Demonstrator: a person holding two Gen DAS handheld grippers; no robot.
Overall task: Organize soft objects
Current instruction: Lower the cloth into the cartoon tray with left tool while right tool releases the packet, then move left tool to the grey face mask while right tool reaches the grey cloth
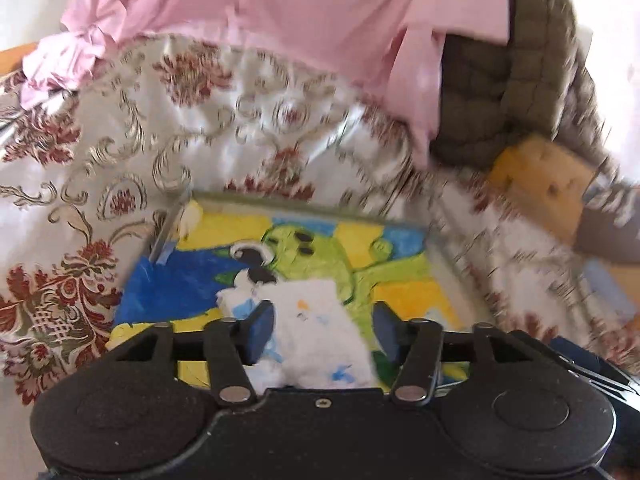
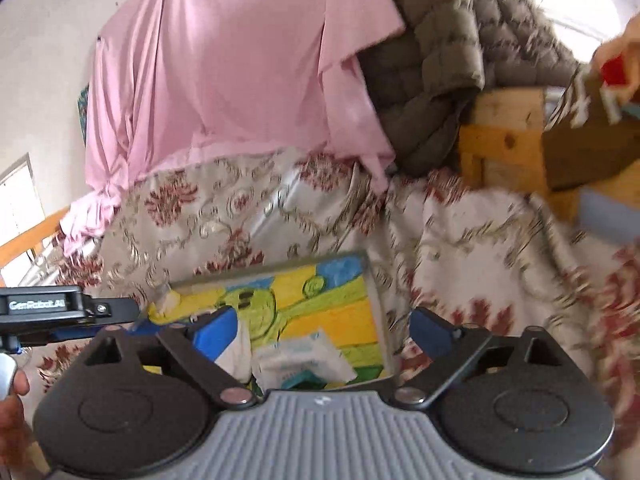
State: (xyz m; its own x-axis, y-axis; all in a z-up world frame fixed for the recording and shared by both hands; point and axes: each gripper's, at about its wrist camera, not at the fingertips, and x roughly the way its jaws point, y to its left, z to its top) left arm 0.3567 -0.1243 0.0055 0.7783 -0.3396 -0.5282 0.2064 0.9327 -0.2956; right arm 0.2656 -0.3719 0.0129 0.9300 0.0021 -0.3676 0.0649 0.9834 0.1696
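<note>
The left gripper (image 1: 324, 330) stands spread, its blue pads (image 1: 262, 330) on either side of a white tuft of stuffing (image 1: 316, 328) without pressing it. The tuft lies on a tray (image 1: 280, 200) painted with a green figure on yellow and blue. The right gripper (image 2: 320, 330) is spread wide over the same tray, above a white packet (image 2: 304, 360) that it does not touch. Round the tray lies a flowered cloth (image 1: 120, 152), with a pink cloth (image 2: 224, 72) and a quilted olive jacket (image 2: 432, 80) behind
</note>
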